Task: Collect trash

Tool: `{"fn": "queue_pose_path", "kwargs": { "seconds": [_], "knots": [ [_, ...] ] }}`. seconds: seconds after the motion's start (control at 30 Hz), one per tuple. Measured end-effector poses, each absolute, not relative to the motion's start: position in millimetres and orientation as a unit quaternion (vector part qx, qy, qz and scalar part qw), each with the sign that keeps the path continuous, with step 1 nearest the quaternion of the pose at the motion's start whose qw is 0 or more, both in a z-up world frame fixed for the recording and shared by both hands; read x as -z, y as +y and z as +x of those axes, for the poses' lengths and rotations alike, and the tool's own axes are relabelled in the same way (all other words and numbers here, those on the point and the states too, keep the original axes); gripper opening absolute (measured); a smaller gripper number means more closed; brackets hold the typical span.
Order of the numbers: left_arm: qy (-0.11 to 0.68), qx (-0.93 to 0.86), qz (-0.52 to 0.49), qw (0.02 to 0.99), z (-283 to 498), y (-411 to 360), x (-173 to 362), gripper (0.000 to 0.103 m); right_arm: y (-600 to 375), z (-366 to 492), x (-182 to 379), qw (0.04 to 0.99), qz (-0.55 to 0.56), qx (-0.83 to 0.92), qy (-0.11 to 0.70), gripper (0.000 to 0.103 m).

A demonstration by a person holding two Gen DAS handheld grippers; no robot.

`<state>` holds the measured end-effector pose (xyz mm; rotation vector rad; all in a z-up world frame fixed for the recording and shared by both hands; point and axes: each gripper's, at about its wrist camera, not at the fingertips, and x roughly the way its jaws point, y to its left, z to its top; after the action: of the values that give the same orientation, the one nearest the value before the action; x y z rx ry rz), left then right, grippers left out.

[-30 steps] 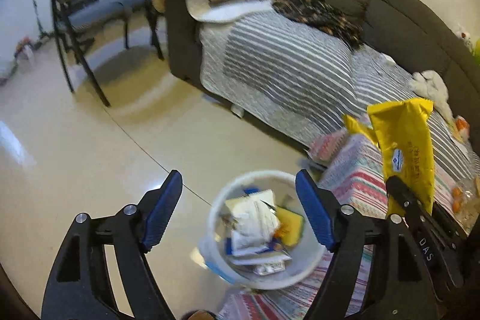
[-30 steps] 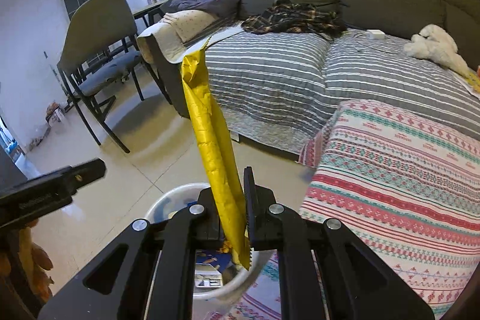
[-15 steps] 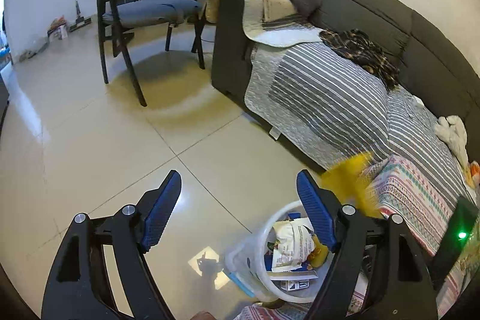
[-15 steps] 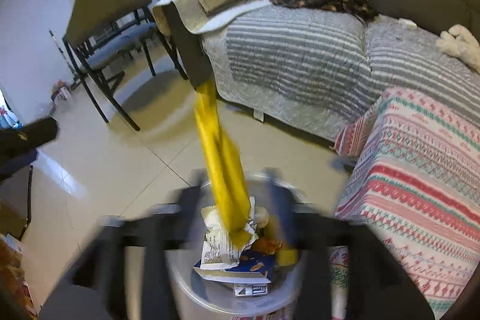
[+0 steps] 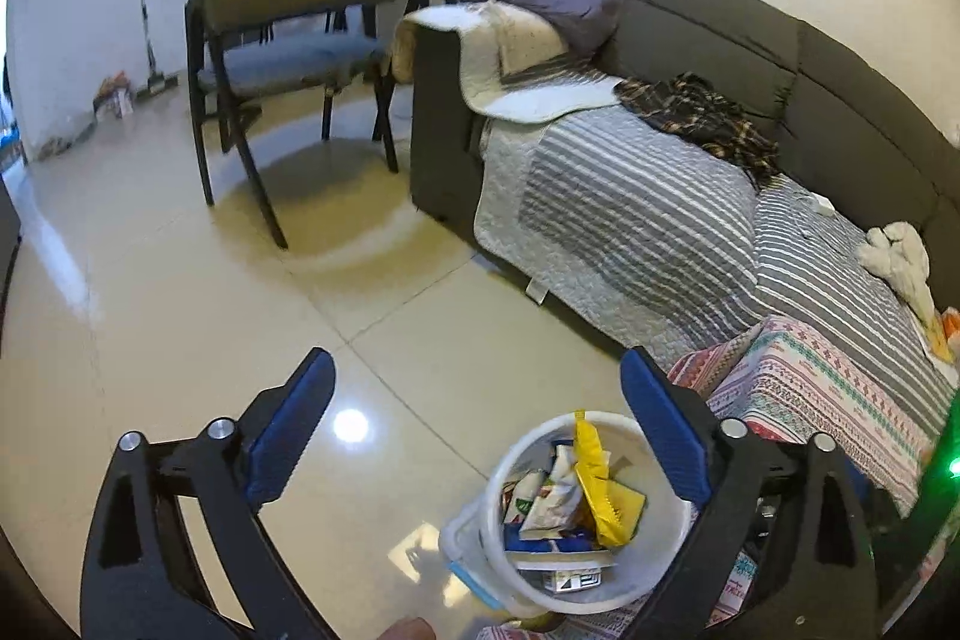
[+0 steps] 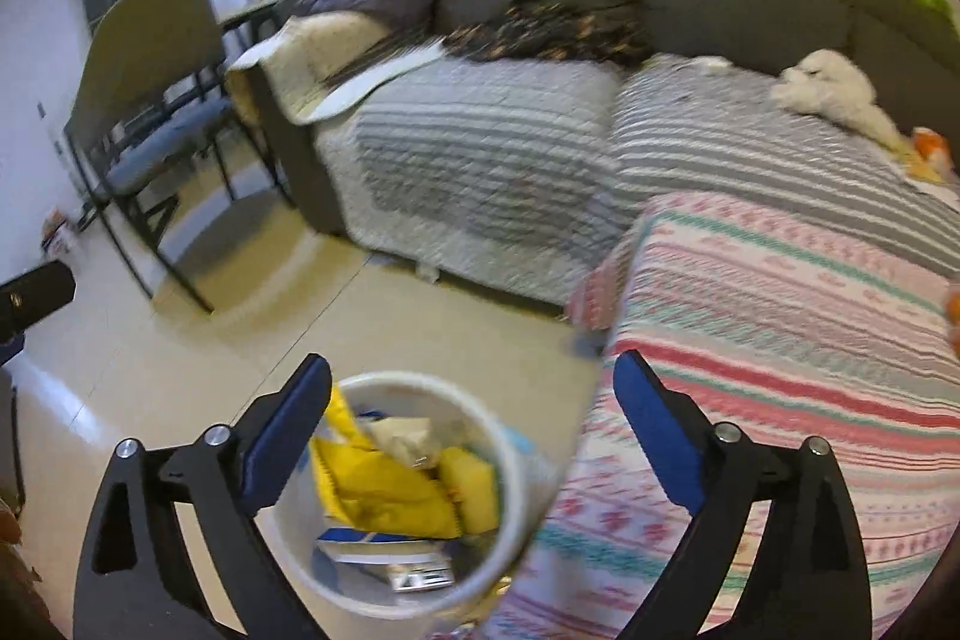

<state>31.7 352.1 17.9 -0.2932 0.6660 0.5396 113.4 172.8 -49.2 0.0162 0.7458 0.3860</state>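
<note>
Releasing trash into the bin was the step in hand, judged near its end.

Item: white bin (image 6: 522,466) — stood on the tiled floor (image 5: 180,280), right beside the patterned cloth (image 6: 780,370); nearly full of wrappers and cartons.

Item: yellow wrapper (image 6: 384,490) — lay inside the bin on top of the other litter, one end leaning up toward the rim; clear of both tools. In the left wrist view the same wrapper (image 5: 594,478) stood partly upright among the cartons.

Item: right gripper (image 6: 471,430) — jaws had just been opening and stood spread wide above the bin, nothing between them; picture blurred.

Item: left gripper (image 5: 477,424) — jaws had also just been opening, spread and empty, with the bin low in its view, toward its right-hand finger.

Remaining stock, as far as could be judged: small orange and yellow bits (image 6: 927,148) on the striped sofa cover (image 6: 750,148), too blurred to name.

Handling note: with the bin so full, a release would be best made low and centred, lest the tall wrapper tip over the rim — then lift both tools straight clear before reaching for the next piece.
</note>
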Motion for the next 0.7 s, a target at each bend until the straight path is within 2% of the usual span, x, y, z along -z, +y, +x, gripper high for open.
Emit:
{"fn": "queue_pose_path", "kwargs": {
  "seconds": [0.43,0.7],
  "knots": [
    [0.283,-0.235,-0.094,0.925,50,244,-32,0.096,50,105,11,0.954,0.028,-0.088,0.284,0.096],
    [0.292,-0.178,-0.045,0.939,69,167,-20,0.096,-29,99,16,0.96,0.034,-0.029,0.276,0.096]
  ]
}}
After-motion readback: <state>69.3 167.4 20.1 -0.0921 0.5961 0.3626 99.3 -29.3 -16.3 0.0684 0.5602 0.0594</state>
